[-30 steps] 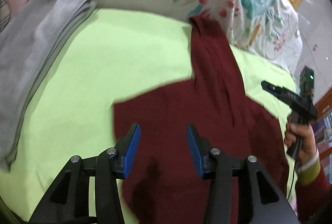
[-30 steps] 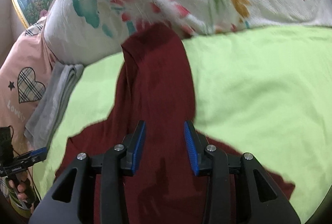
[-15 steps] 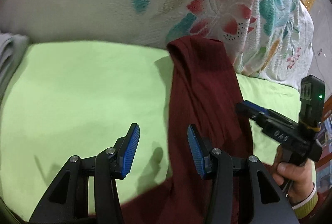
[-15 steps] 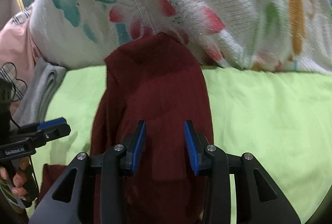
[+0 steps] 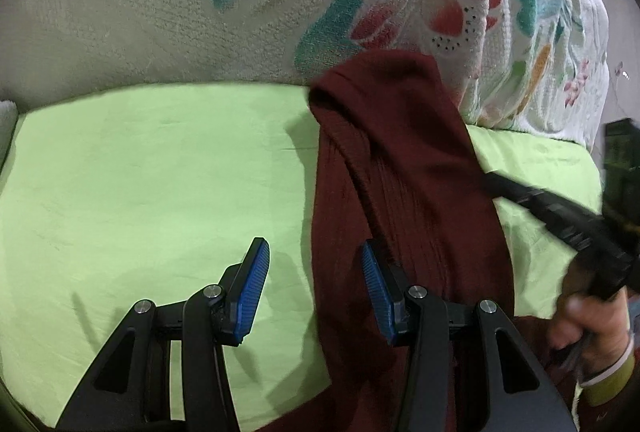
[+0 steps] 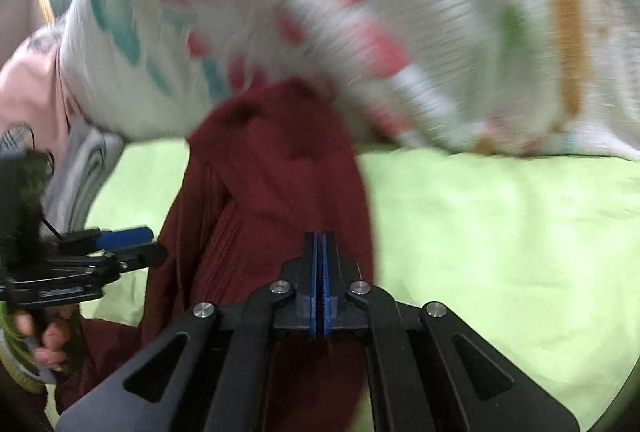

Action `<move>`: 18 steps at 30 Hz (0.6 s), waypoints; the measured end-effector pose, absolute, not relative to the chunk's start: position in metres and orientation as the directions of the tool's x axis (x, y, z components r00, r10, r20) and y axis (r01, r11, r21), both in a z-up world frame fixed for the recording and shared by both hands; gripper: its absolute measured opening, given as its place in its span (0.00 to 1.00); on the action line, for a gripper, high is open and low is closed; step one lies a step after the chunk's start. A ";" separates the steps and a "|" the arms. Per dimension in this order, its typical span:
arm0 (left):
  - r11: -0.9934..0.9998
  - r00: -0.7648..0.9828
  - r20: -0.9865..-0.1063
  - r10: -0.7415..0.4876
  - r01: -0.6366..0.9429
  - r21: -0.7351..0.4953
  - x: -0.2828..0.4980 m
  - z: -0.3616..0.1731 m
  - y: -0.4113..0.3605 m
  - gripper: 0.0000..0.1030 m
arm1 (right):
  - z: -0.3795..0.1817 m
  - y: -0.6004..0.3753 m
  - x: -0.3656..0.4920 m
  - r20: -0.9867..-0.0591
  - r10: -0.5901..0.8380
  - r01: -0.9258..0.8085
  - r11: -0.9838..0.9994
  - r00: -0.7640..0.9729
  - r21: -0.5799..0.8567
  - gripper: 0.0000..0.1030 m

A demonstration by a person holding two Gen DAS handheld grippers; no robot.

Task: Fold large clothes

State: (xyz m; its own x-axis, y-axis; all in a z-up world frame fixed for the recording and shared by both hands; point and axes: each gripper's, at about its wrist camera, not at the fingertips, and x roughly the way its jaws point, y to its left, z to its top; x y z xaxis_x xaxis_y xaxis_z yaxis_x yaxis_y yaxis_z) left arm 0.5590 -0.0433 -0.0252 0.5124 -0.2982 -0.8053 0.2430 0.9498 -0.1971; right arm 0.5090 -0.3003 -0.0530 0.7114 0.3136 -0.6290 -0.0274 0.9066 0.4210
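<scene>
My right gripper (image 6: 320, 264): closed, above the maroon sleeve (image 6: 280, 191).
My left gripper (image 5: 314, 292): open, sleeve edge between its pads.

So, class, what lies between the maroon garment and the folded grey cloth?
Bare green sheet, shown in the right wrist view, separates the maroon garment from the grey cloth.

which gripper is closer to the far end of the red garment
Right. The right gripper is shut, over the red garment partway up its long strip toward the far end. The left gripper is open at the strip's left edge, one finger over the green sheet.
</scene>
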 end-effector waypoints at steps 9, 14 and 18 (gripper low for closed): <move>0.946 0.516 -0.806 -0.290 0.280 -0.162 0.569 -0.023 -0.061 0.47 | -0.067 -0.367 0.478 -0.677 0.232 0.134 0.887 0.698 0.441 0.02; 0.948 0.510 -0.817 -0.269 0.292 -0.130 0.587 -0.029 -0.070 0.43 | -0.076 -0.370 0.482 -0.685 0.232 0.142 0.885 0.690 0.443 0.02; 0.905 0.515 -0.751 -0.414 0.326 -0.275 0.591 -0.017 -0.046 0.44 | -0.078 -0.371 0.486 -0.679 0.243 0.139 0.879 0.693 0.456 0.02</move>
State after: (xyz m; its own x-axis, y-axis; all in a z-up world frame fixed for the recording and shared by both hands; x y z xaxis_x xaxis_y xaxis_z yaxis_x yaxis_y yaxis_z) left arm 0.5909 -0.0456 -0.0170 0.5148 -0.4138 -0.7509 0.3256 0.9045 -0.2753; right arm 0.4857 -0.3712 -0.0775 0.6928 0.2426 -0.6791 0.1391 0.8791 0.4559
